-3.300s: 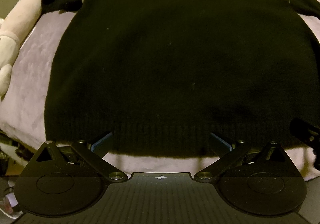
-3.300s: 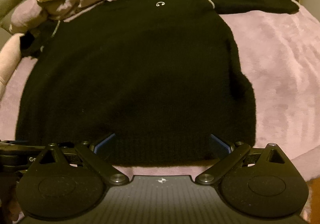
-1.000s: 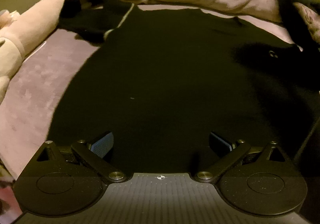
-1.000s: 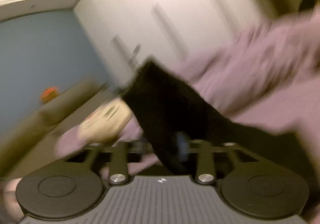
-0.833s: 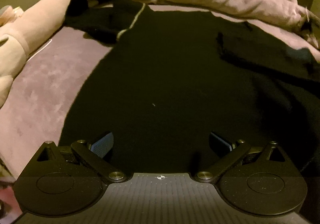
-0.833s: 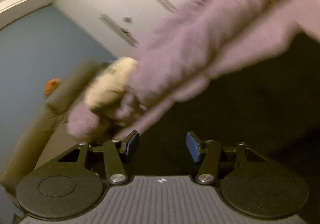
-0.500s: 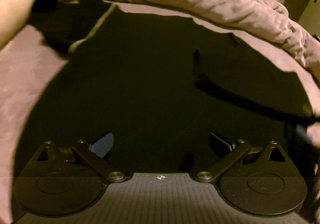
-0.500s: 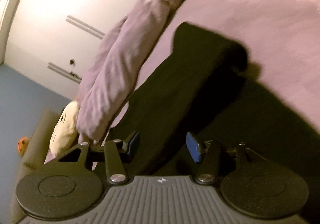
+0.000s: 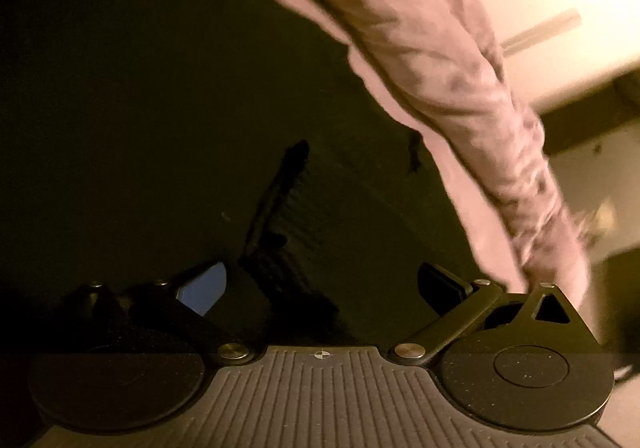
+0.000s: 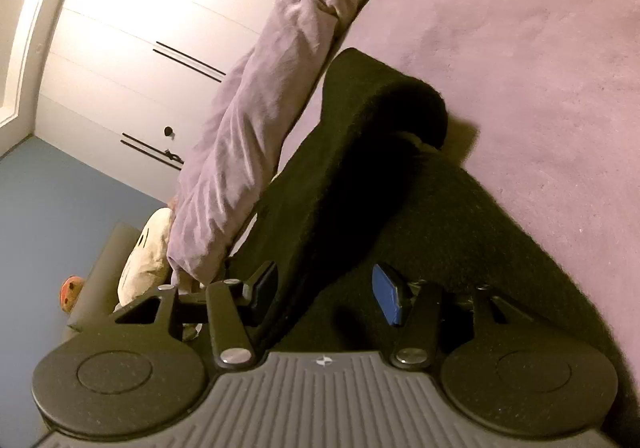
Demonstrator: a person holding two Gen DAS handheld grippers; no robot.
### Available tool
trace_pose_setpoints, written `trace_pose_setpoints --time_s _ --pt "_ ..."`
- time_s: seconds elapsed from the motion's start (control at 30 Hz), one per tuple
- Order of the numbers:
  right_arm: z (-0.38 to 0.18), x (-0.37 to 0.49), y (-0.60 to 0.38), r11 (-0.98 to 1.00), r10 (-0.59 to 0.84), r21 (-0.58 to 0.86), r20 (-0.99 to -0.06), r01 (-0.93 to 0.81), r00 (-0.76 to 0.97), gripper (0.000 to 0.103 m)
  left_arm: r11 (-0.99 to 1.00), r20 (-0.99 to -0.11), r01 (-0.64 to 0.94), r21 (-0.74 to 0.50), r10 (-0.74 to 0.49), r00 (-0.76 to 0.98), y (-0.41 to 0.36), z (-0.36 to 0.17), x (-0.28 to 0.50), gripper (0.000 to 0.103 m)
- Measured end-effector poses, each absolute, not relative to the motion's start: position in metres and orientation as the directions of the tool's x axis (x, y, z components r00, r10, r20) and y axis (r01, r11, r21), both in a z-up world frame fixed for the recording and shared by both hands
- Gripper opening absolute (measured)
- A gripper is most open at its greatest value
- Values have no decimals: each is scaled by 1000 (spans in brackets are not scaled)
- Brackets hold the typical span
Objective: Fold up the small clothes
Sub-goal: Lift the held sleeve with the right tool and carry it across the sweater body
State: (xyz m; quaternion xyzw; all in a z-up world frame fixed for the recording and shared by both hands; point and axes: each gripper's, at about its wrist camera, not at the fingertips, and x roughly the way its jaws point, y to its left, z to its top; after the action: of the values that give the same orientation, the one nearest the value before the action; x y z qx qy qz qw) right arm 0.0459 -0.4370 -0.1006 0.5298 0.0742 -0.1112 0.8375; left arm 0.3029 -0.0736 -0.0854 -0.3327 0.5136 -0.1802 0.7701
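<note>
The black sweater (image 10: 400,199) lies on the bed (image 10: 540,47), one sleeve folded across it. Soft, limp knit (likely light): take its ribbed edges. Both grippers, right (image 10: 326,290) and left (image 9: 320,284), gape empty.

black knit sweater (image 10: 360,183), mauve bedspread (image 10: 540,47), crumpled lilac duvet (image 10: 256,119), white wardrobe doors (image 10: 132,39), blue wall (image 10: 48,215), blue gripper pads (image 10: 386,294)
</note>
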Motion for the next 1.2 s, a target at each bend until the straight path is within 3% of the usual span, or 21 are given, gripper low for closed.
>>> trace_pose_setpoints --time_s 0.33,0.37,0.4,0.47,0.57,0.63,0.67,0.7,0.8,0.93,1.07,1.2 --pt "-104 43 -464 260 -205 941 -168 219 964 53 660 -647 -84 -747 -692 322 -78 -89 340 103" --pt "-103 44 -463 266 -205 939 -165 217 965 53 660 -646 -76 -748 -697 311 -81 -90 345 99" --pt "-102 46 -463 276 -208 936 -165 220 964 53 665 -649 -68 -744 -694 312 -84 -90 349 93" --pt "-100 48 -464 292 -210 929 -169 226 963 53 681 -669 -66 -729 -690 276 -87 -95 355 62" --pt "-96 47 -466 320 -226 920 -160 228 961 53 689 -687 -80 -720 -692 224 -92 -106 358 42" --pt "-94 47 -468 329 -237 915 -159 233 958 53 688 -683 -64 -723 -699 213 -95 -108 357 35" --pt "-94 47 -469 330 -240 915 -157 233 958 53 687 -683 -62 -724 -701 204 -98 -110 357 22" --pt "-94 48 -471 331 -242 914 -157 233 958 53 688 -685 -63 -723 -702 193 -100 -112 357 16" --pt "-93 48 -473 339 -251 908 -166 247 954 52 692 -681 -34 -721 -698 221 -102 -106 354 15" --pt "-84 50 -471 395 -277 866 -205 306 939 41 662 -615 57 -748 -722 317 -96 -70 349 13" --pt "-83 52 -469 401 -233 865 -224 303 946 43 677 -575 141 -722 -701 422 -80 -31 349 13" --pt "-79 50 -460 442 -211 841 -242 314 947 50 771 -599 175 -613 -598 533 -58 -14 353 14"
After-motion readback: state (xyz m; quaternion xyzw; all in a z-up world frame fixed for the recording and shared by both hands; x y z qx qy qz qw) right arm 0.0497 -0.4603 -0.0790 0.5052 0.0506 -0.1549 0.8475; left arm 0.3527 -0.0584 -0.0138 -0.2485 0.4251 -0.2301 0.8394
